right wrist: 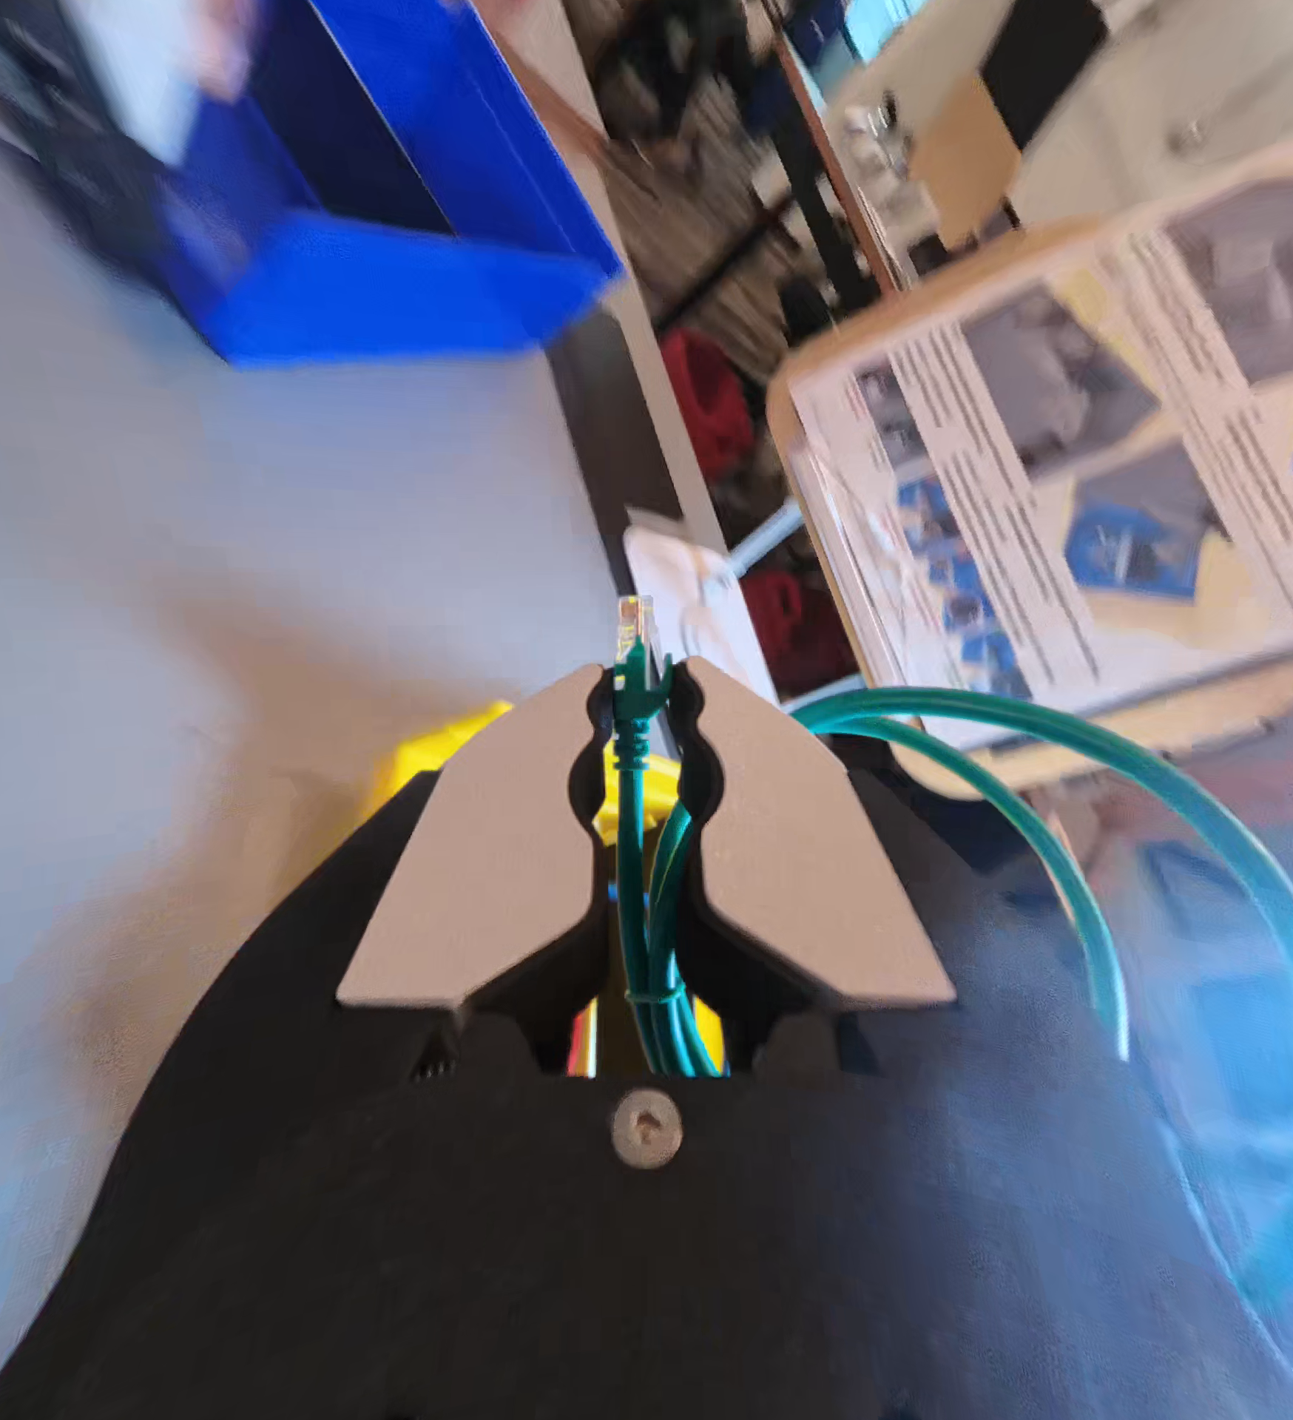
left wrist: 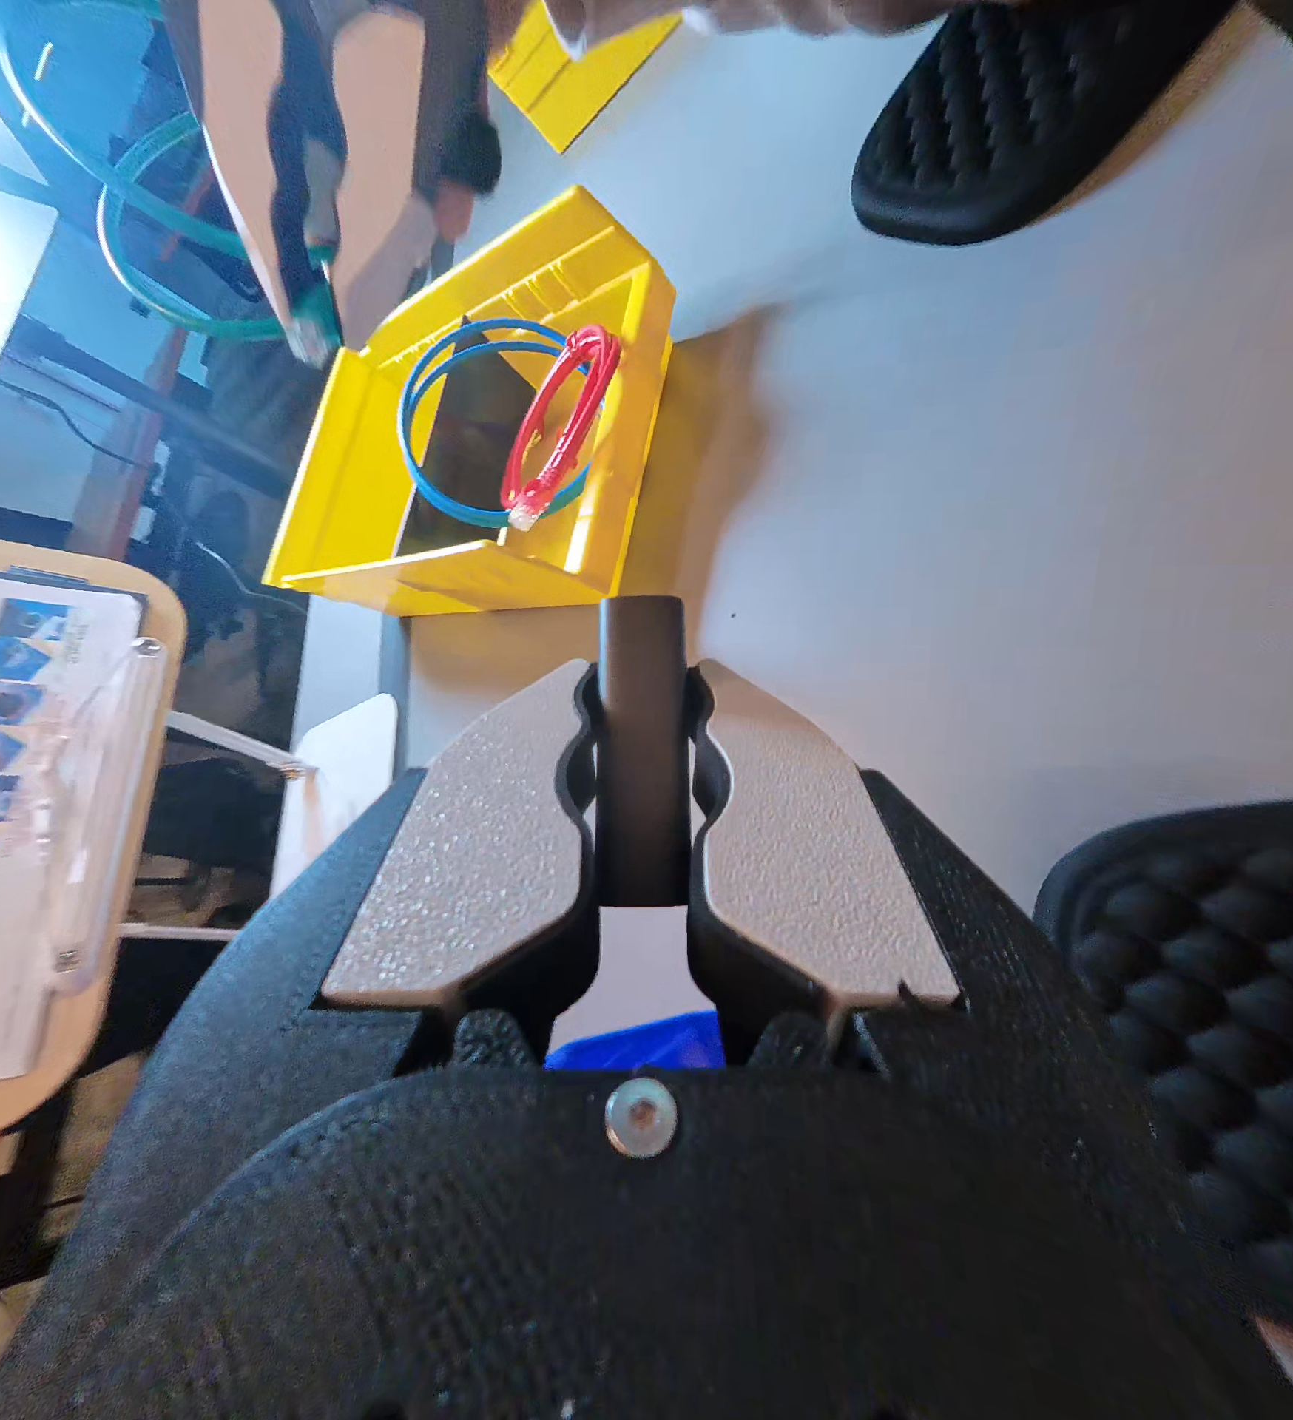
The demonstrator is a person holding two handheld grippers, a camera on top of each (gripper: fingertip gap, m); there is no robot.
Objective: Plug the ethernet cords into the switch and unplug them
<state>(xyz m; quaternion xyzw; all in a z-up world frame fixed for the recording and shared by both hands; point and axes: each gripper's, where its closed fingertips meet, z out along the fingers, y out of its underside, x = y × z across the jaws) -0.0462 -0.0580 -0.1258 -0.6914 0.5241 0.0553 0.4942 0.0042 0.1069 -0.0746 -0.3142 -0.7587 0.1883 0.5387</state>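
Green cord [right wrist: 632, 776] pinched in right gripper [right wrist: 639, 676], clear plug [right wrist: 634, 618] poking out front, likely ready to push in. Left gripper [left wrist: 642, 691] squeezes black switch [left wrist: 642, 753] edge-on, maybe keeping it steady. Beyond: yellow bin [left wrist: 336, 476] holding blue cord [left wrist: 428, 461], red cord [left wrist: 559, 423].

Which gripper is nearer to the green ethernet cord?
Right. The right gripper is shut on the green ethernet cord, its plug poking past the fingertips. The left gripper grips a black box on the far side of the yellow bin.
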